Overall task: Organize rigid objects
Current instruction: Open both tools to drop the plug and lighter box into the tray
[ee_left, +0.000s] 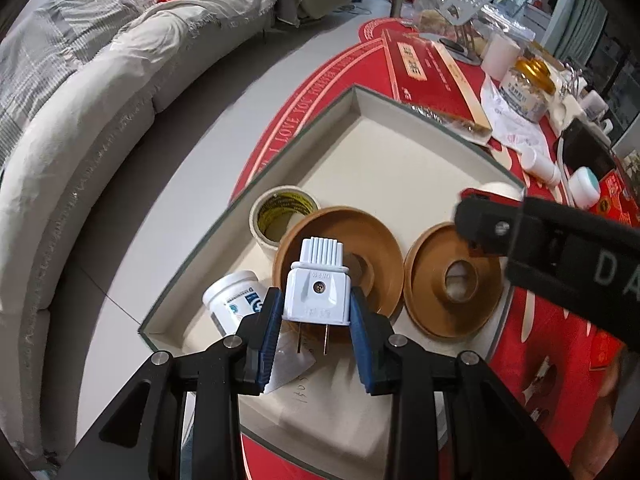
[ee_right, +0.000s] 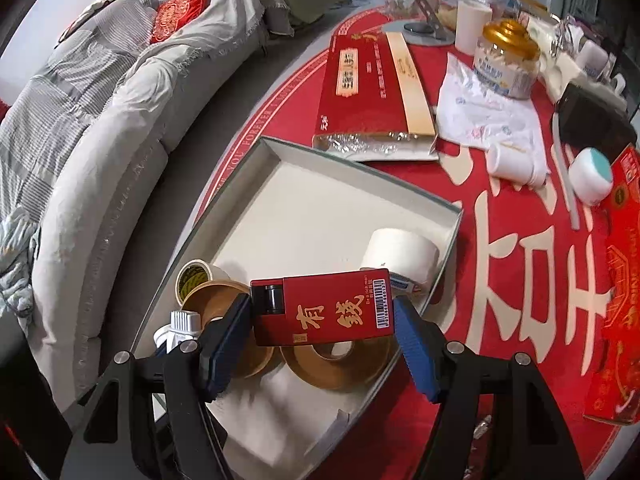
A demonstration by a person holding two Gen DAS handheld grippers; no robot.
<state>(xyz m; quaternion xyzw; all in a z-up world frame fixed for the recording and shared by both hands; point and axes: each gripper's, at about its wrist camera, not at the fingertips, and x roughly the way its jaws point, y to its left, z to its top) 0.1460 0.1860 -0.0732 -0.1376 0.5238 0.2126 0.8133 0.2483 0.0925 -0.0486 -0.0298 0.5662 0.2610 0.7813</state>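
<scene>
Pinched in my left fingers [ee_left: 316, 316], the white plug [ee_left: 316, 284] could tip onto the brown discs [ee_left: 452, 280] if dropped early, while my right fingers [ee_right: 320, 328] clamp the red box [ee_right: 324, 308].

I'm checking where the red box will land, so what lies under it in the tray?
Under the red box, held in the right tongs, lie two brown discs on the tray floor. The box covers the top of both discs, so anything there stays unseen.

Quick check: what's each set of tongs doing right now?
Left tongs: closed on the white plug.
Right tongs: closed on the red box.
</scene>
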